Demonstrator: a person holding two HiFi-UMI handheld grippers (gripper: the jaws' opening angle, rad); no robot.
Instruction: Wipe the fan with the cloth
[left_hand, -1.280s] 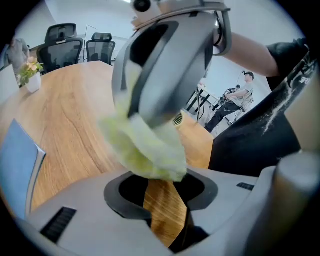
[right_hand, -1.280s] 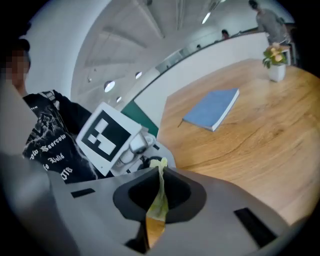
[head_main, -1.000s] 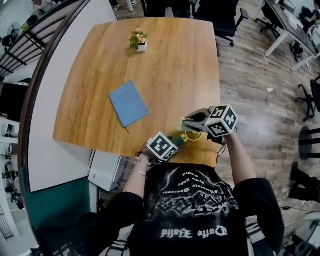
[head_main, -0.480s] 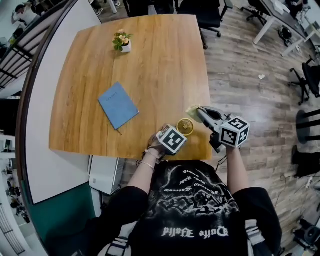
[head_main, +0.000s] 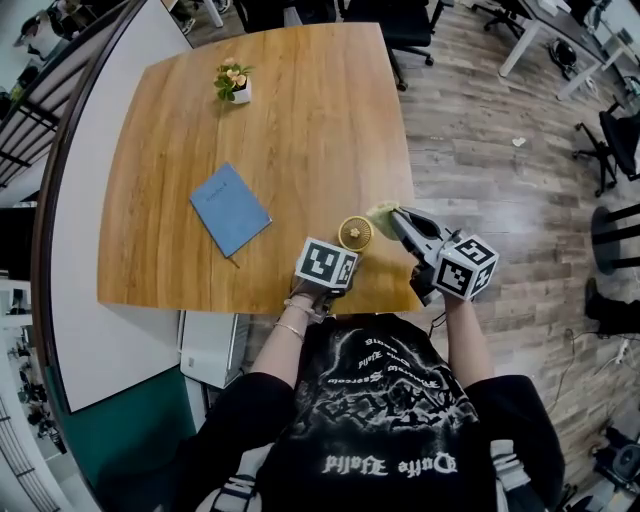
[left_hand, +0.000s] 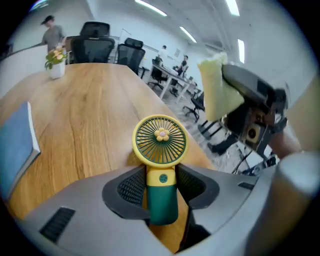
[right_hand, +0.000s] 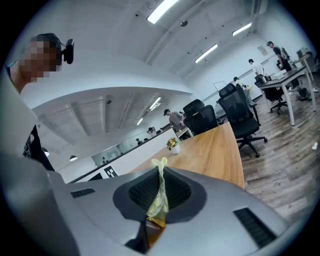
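The left gripper (left_hand: 161, 189) is clamped on the handheld fan (left_hand: 160, 141). Its 2 jaws have just been closing, and in the left gripper view the dark green handle fills the gap between the ribbed pads, 1 pad on each side. The yellow neck and the round yellow grille, with a small flower at its centre, stand out past the jaw tips, upright in that view and facing the camera.

The right gripper (right_hand: 159, 194) is closed tight on the cloth (right_hand: 161, 176). In the right gripper view the jaws meet on a thin fold of pale yellow-green fabric, which runs up between the pads and pokes out above the tips.

In the head view the fan's head sits over the wooden table (head_main: 290, 130), near the front right corner and close to the person's body. The left gripper comes at it from the near side and the right gripper from the right, its tips pointing toward the fan. The cloth is bunched at the right gripper's tips, just beside the grille on its right. In the left gripper view it hangs above and to the right of the grille, with a gap between the 2.

Further back on the table lie a blue notebook (head_main: 230, 209), well to the left of the fan, and a small potted plant (head_main: 231, 83) near the far edge.
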